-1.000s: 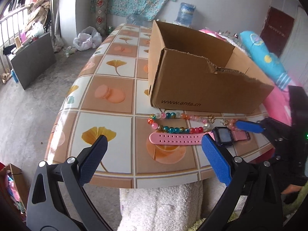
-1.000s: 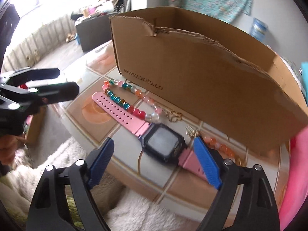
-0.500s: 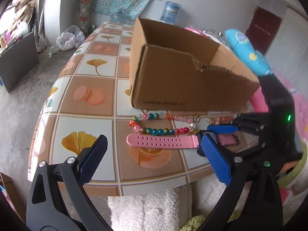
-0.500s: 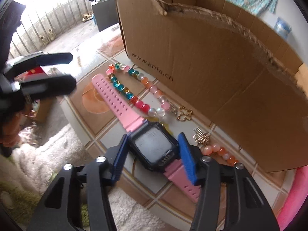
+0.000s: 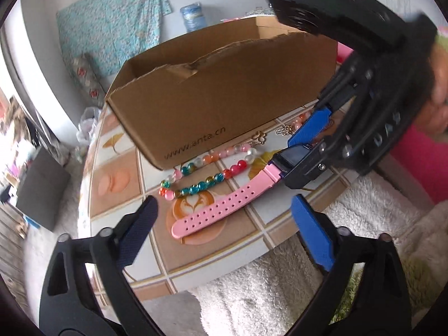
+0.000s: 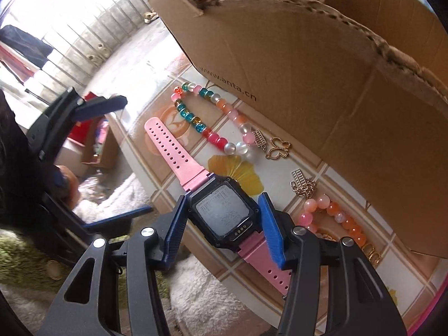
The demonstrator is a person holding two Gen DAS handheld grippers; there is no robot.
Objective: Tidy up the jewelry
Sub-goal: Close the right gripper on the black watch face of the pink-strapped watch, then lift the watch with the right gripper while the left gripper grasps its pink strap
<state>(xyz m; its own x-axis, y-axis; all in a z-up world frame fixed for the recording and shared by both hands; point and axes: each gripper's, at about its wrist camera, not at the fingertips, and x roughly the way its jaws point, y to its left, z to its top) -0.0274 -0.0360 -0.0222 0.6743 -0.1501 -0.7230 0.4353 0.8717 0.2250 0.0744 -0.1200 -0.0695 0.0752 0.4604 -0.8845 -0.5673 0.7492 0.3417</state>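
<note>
A pink-strapped watch (image 6: 224, 212) with a dark square face lies near the table's front edge. My right gripper (image 6: 222, 198) is shut on the watch's case, one blue pad on each side. In the left wrist view the same right gripper (image 5: 308, 145) comes in from the right over the watch face (image 5: 294, 154). My left gripper (image 5: 224, 204) hangs just above the strap's free end (image 5: 207, 218). Its jaws are closing, and the strap lies between them untouched. A multicoloured bead bracelet (image 5: 207, 173) lies between the watch and the cardboard box (image 5: 224, 98).
A gold butterfly charm (image 6: 278, 148), small gold chain bits (image 6: 303, 184) and an orange-pink bead strand (image 6: 333, 215) lie along the box's (image 6: 308, 56) front wall. The tiled table (image 5: 117, 179) ends just below the strap, with a white fluffy rug (image 5: 266, 294) under it.
The right gripper came down and shut on the watch's case. The left gripper rolled and swung in toward the strap's free end, its jaws slightly narrower.
</note>
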